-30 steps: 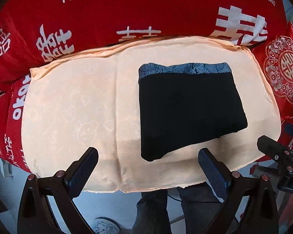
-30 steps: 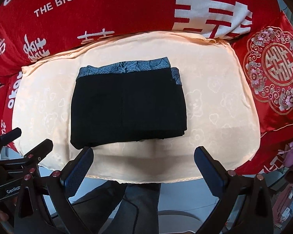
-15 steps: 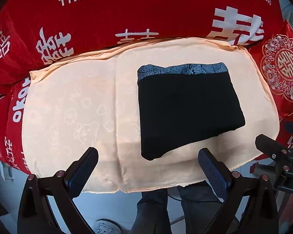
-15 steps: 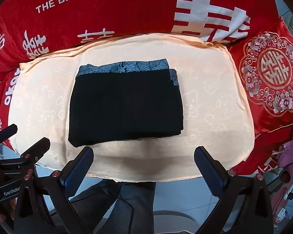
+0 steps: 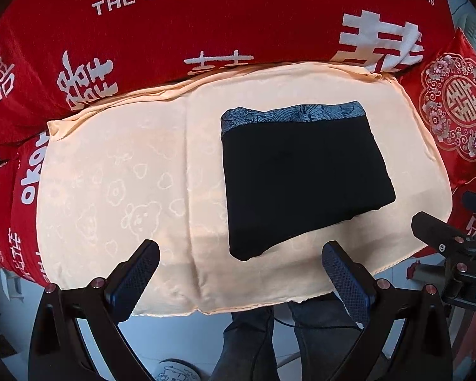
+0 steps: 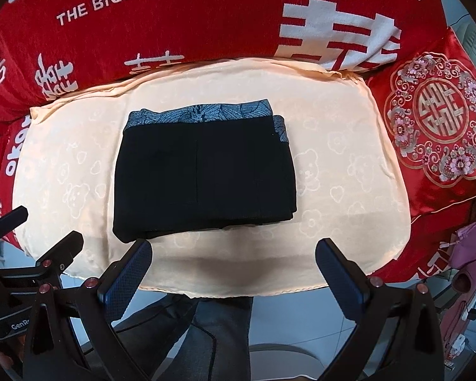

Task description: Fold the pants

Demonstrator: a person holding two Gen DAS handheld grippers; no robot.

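The black pants [image 5: 304,177] lie folded into a compact rectangle on the peach cloth [image 5: 117,171], with a blue patterned waistband [image 5: 295,112] at the far edge. They also show in the right wrist view [image 6: 203,174]. My left gripper [image 5: 241,270] is open and empty, held back over the cloth's near edge, left of the pants. My right gripper [image 6: 234,266] is open and empty, just short of the pants' near edge. Neither touches the pants.
The peach cloth [image 6: 342,171] covers a seat of a red sofa [image 5: 206,25] with white lettering. A red embroidered cushion [image 6: 438,117] sits at the right. The person's legs [image 5: 250,343] and the floor lie below the near edge.
Both grippers have drawn back slightly from the sofa. The pants lie where they were and both grippers stay open.
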